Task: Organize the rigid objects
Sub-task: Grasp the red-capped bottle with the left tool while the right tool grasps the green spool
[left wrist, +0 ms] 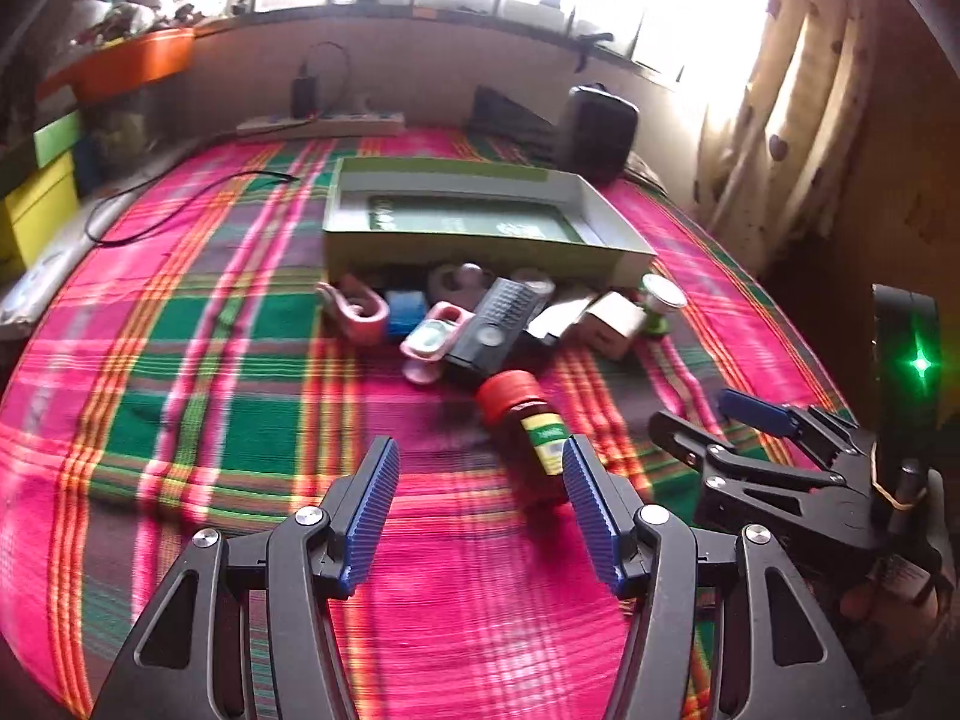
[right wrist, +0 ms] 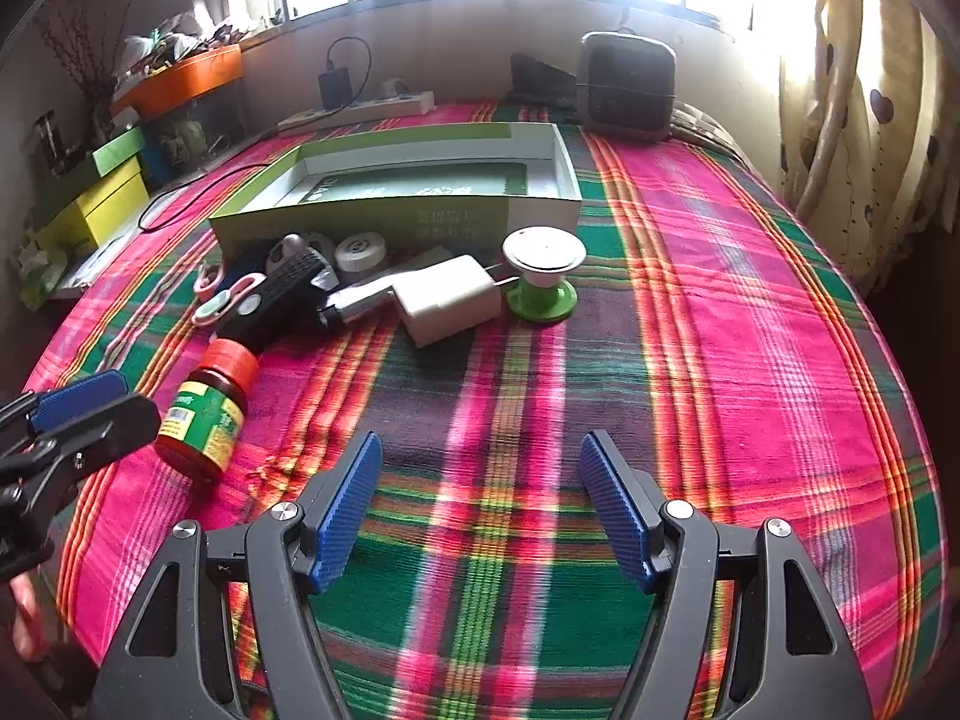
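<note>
Now | both sets of jaws gaping wide, empty | left gripper (left wrist: 480, 498) nearing jar (left wrist: 531, 426) before box (left wrist: 480, 222) | next: closing around jar.

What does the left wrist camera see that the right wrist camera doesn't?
Only the left wrist view shows the blue block in the pile and a green light on the right tool's body. Only the right wrist view shows the white round cap by the box and the white charger's prongs. Both show the green box, the black remote, the red-capped jar lying down, the plaid cloth, and both tools open; left tool.
</note>
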{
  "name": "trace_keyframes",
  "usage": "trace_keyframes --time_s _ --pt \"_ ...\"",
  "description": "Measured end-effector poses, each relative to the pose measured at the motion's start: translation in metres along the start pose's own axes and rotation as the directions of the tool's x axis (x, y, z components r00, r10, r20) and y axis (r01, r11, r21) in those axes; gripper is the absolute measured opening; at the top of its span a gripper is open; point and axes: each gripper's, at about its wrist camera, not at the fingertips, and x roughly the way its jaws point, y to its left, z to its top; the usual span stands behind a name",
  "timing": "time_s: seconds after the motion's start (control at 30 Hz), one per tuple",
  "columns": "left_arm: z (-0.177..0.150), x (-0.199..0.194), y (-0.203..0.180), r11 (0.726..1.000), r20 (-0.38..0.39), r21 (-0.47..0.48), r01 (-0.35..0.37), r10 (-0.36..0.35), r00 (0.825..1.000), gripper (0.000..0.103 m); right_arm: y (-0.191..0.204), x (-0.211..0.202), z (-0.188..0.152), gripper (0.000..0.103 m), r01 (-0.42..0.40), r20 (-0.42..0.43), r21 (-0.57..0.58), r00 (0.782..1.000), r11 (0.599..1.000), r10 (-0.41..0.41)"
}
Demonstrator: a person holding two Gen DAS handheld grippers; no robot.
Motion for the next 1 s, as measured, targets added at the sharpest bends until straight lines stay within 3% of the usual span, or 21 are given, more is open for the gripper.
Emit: trace_keyframes --time_s 0.23,0.57,0.67,1.0 --pt "0.003 0.013 -0.016 0.999 -0.040 0.023 0.026 -0.025 0.999 0.056 -0.011 0.001 0.002 0.069 0.019 -0.001 0.029 1.000 0.999 -0.019" --pt "0.002 0.031 -0.020 0.999 -0.090 0.035 -0.016 0.019 0.996 0.056 -0.029 0.004 0.017 0.069 0.052 0.002 0.012 0.999 0.999 -0.052" --pt "0.003 0.033 -0.017 0.999 -0.093 0.027 -0.027 0.030 0.995 0.056 -0.035 0.010 0.023 0.069 0.004 -0.030 0.027 1.000 1.000 -0.003" --pt "0.006 0.034 -0.007 0.998 -0.089 0.018 -0.058 0.059 0.994 0.056 -0.045 0.028 0.047 0.069 -0.038 -0.046 0.030 0.998 0.999 0.039"
